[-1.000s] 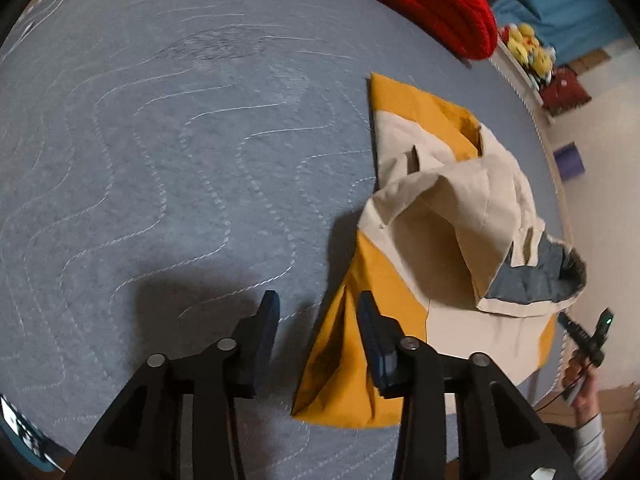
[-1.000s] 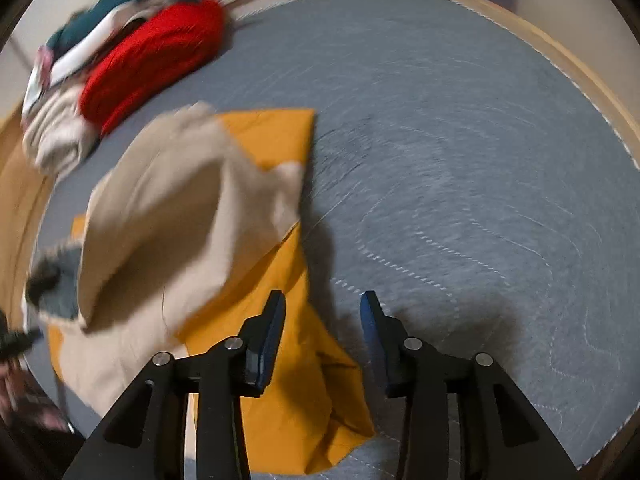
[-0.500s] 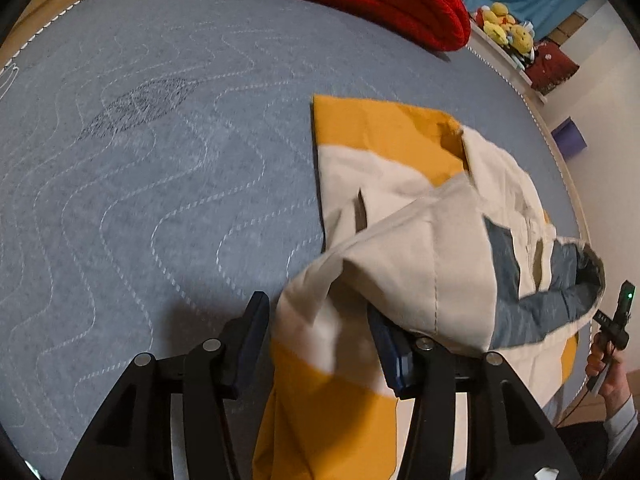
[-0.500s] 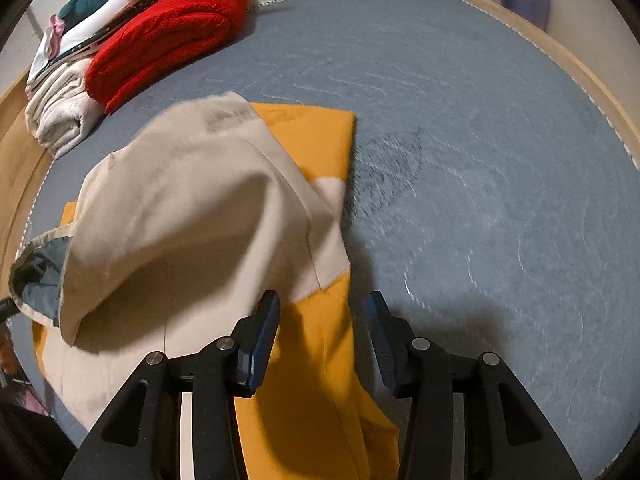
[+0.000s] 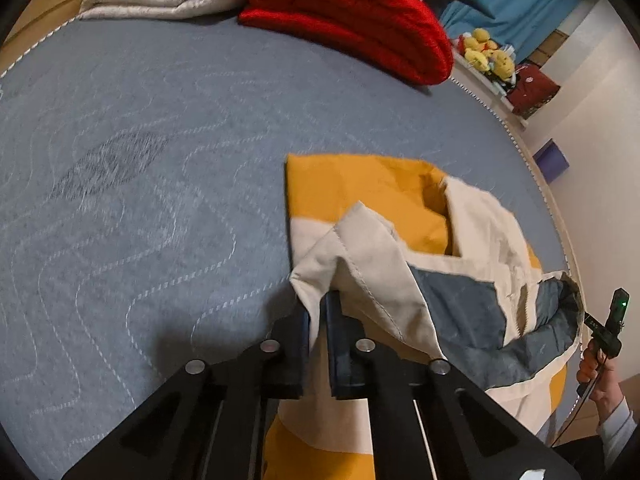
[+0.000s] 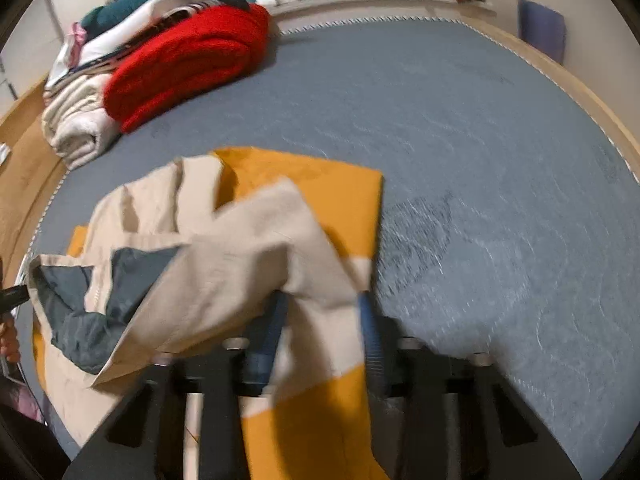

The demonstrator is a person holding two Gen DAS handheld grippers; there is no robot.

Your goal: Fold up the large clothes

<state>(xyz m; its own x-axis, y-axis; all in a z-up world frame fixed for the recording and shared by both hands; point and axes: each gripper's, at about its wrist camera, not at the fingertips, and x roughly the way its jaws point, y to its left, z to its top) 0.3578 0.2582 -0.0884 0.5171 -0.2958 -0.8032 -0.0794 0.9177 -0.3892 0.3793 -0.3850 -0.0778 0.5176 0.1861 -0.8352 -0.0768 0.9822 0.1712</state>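
Left claw [image 5: 318,312] clamped tight — right claw [image 6: 322,312] closing, both angled downward.

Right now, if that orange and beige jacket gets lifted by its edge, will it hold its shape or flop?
Probably flop: the jacket already drapes and creases over the left gripper. It looks thin, likely light. The rest may drag across the bed.
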